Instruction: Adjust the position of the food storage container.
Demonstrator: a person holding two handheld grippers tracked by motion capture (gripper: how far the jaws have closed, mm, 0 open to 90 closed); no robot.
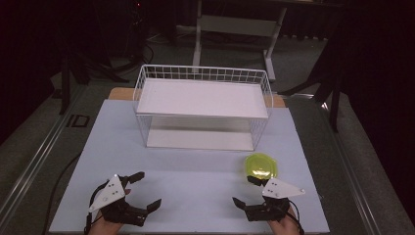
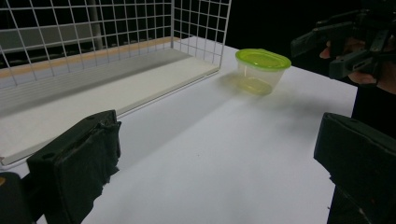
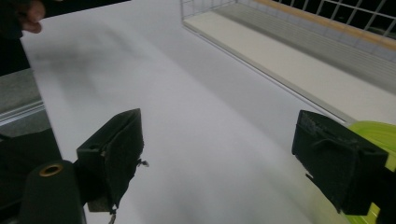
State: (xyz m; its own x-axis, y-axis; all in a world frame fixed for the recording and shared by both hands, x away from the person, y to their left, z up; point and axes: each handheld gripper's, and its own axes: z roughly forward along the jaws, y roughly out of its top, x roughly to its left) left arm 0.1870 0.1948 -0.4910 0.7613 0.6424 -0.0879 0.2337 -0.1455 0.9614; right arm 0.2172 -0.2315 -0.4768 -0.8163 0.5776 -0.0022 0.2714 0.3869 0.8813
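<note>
Lidded green container (image 1: 261, 166) sits toward the tabletop's (image 1: 195, 186) right edge, just ahead of our right tongs (image 1: 243, 190), both tongs spread and empty, left tongs (image 1: 147, 189) well apart.

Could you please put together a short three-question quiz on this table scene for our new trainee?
1. True or false: the green-lidded container sits inside the white wire rack.
2. Which gripper is nearer the container? A) left gripper B) right gripper
3. Fill in: both grippers' jaws stand ____, with nothing between them.

Key
1. False: it stands on the white table, in front of the rack's right end.
2. B: the container is just beyond the right gripper's jaws, untouched.
3. Open.
</note>
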